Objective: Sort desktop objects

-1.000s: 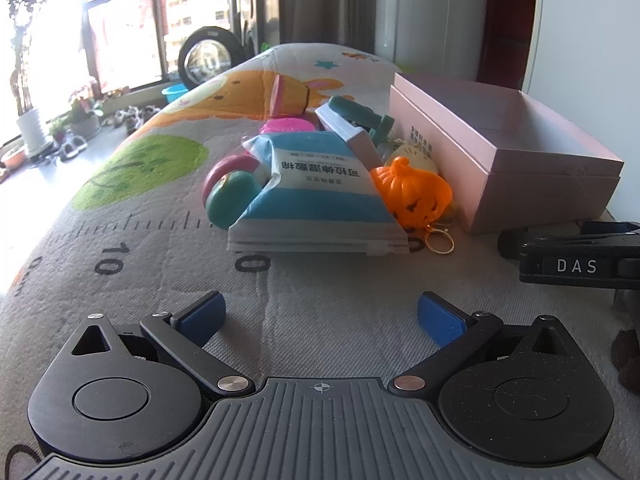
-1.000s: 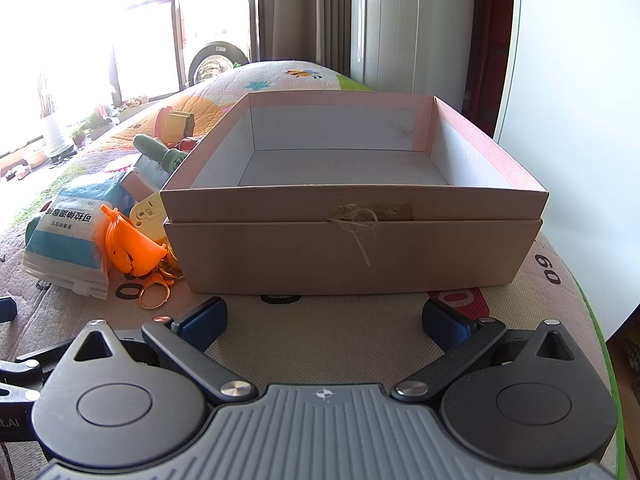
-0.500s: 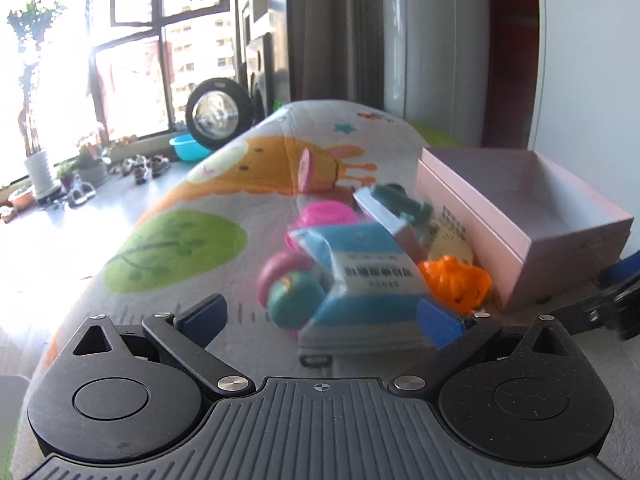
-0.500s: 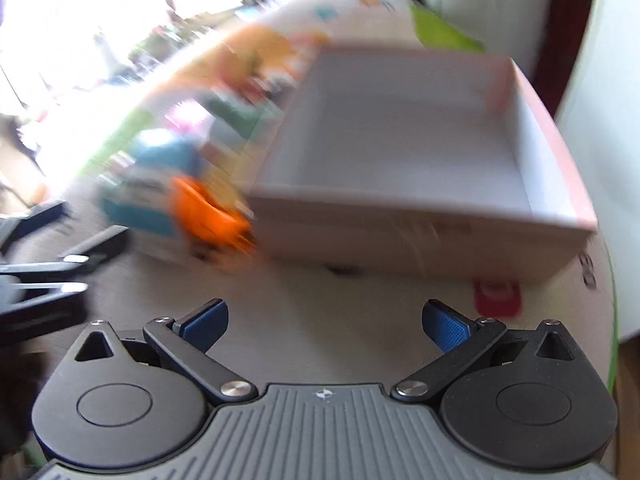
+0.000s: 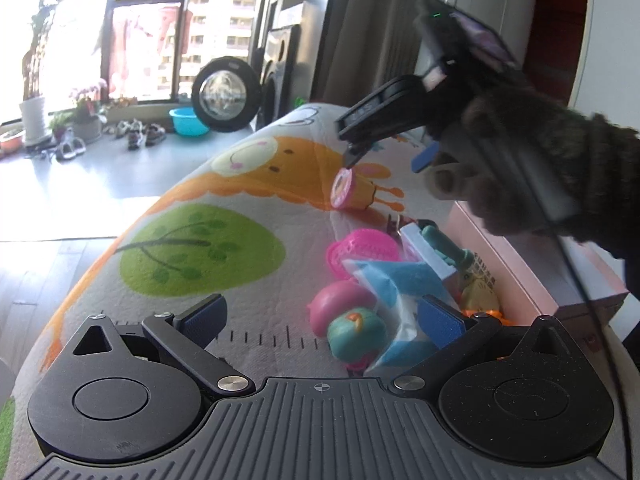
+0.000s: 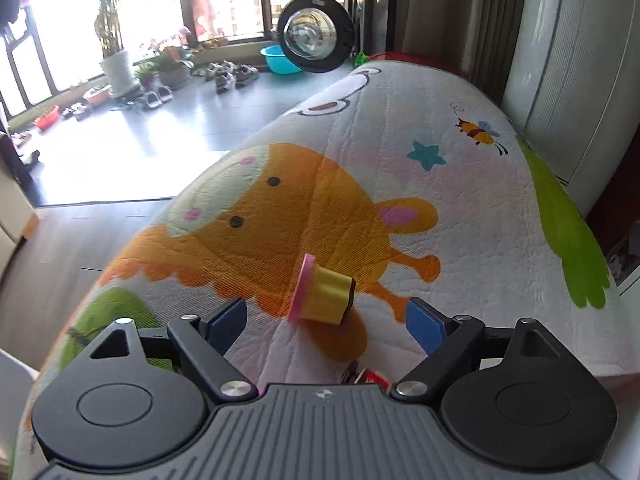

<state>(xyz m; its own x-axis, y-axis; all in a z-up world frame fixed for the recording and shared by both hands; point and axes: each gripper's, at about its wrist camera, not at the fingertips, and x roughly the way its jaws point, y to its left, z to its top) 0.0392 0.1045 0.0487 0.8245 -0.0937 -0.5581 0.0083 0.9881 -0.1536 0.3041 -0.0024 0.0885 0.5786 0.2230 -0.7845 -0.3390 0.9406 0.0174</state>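
A small yellow cup with a pink rim (image 6: 324, 296) lies on its side on the cartoon-print mat (image 6: 400, 152). It sits between the fingers of my right gripper (image 6: 326, 320), whose jaws are closing; the pads stand apart from it. In the left wrist view a gloved hand holds that right gripper (image 5: 388, 158) just above the cup (image 5: 352, 190). My left gripper (image 5: 324, 320) hangs open over the mat, with nothing held. Just beyond it lies a toy pile: a blue-white packet (image 5: 400, 292), a teal toy (image 5: 356, 332), a pink ball (image 5: 340, 308) and a pink basket (image 5: 364, 248).
A pink open box (image 5: 532, 280) stands right of the pile. The mat's left edge drops to a floor with shoes, a blue basin (image 6: 282, 60) and plant pots under the window. A round black object (image 6: 314, 38) and curtains stand behind the table.
The right gripper swung left from the pink box to the yellow cup and narrowed. The left gripper rose and shifted, and the right gripper and gloved hand now show in its view.
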